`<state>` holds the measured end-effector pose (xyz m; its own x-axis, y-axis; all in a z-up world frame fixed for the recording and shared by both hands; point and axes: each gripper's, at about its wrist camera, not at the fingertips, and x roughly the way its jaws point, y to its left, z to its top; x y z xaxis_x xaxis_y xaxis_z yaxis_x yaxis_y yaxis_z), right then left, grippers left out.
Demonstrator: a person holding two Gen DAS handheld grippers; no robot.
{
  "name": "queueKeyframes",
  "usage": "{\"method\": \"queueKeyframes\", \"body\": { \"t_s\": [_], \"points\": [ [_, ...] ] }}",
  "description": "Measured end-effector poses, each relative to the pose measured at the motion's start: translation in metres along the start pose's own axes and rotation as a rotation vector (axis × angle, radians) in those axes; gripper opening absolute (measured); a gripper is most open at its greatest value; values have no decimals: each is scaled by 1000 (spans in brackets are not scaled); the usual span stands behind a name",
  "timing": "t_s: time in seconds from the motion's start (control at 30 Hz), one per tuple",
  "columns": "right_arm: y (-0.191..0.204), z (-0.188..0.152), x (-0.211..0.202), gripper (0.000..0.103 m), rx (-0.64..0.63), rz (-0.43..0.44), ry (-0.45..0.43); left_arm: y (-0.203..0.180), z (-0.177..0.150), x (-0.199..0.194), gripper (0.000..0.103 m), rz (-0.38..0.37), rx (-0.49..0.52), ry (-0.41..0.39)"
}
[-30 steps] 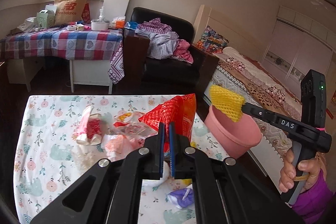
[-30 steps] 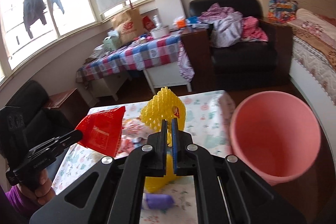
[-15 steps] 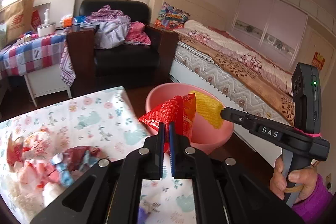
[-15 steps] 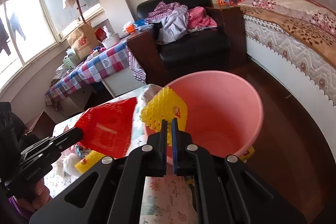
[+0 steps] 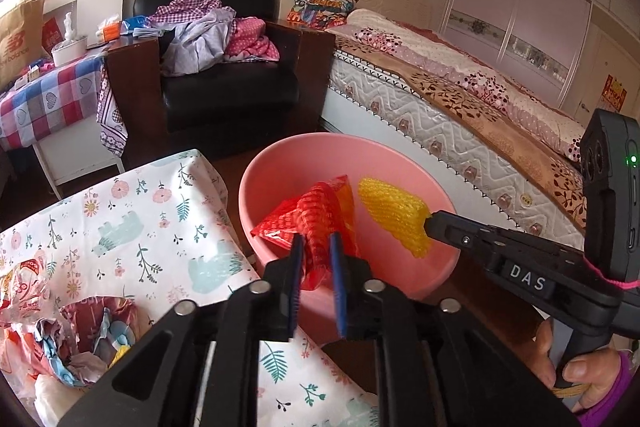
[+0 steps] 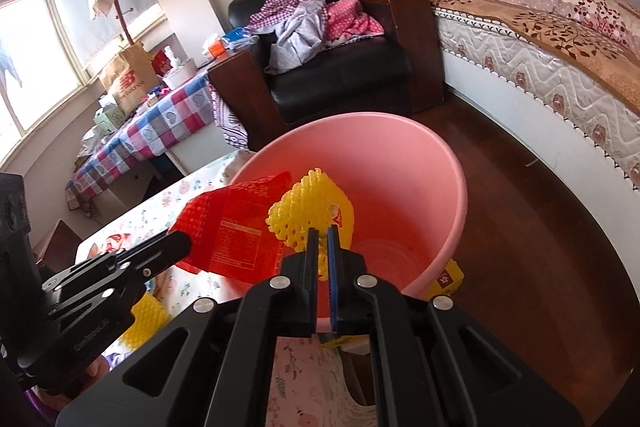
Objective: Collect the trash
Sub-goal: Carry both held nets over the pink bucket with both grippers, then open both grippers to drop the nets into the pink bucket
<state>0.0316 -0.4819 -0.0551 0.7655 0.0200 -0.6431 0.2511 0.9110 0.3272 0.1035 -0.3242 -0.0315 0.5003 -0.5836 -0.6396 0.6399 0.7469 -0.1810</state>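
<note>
A pink bin [image 5: 408,267] stands on the floor beside the floral-cloth table [image 5: 132,227]; it also shows in the right wrist view [image 6: 404,155]. My left gripper [image 5: 315,247] is over the bin's near rim, its jaws parted a little, with a red snack wrapper [image 5: 312,215] between them; the wrapper also shows in the right wrist view [image 6: 236,227]. My right gripper [image 6: 323,243] is shut on a yellow foam net [image 6: 308,215], held over the bin mouth; the net also shows in the left wrist view [image 5: 394,215].
Several crumpled wrappers [image 5: 80,339] lie on the table's left side. Another yellow foam net [image 6: 146,319] lies on the table. A yellow box [image 6: 446,279] sits by the bin's base. A black armchair [image 5: 224,95] with clothes, a bed [image 5: 460,99] and a checked table [image 5: 44,95] stand behind.
Both grippers have swung from over the table to above the pink bin, carrying the wrapper and the net. The left gripper's jaws have opened a little around the red wrapper.
</note>
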Motion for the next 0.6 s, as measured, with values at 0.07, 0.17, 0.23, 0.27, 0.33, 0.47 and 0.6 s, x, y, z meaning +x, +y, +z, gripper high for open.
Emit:
{"method": "queueKeyframes", "body": {
  "t_s": [0.07, 0.17, 0.23, 0.27, 0.33, 0.47, 0.6],
  "points": [
    [-1, 0, 2, 7, 2, -1, 7, 3, -1, -4, 37, -3, -1, -8],
    [-2, 0, 2, 29, 12, 5, 0, 6, -2, -8, 40, -15, 1, -15],
    [-4, 0, 1, 32, 17, 10, -4, 7, -1, -11, 40, -14, -1, -17],
    [-3, 0, 0, 32, 16, 11, -6, 8, -1, -13, 40, -18, -4, -21],
    [-2, 1, -3, 32, 9, 10, -10, 9, -1, -17, 40, -20, -8, -27],
    [7, 0, -11, 32, -9, 17, -22, 13, -2, -31, 40, -16, -23, -44],
    [22, -3, -24, 33, -40, 43, -33, 22, -6, -52, 40, 0, -41, -65]
  ]
}}
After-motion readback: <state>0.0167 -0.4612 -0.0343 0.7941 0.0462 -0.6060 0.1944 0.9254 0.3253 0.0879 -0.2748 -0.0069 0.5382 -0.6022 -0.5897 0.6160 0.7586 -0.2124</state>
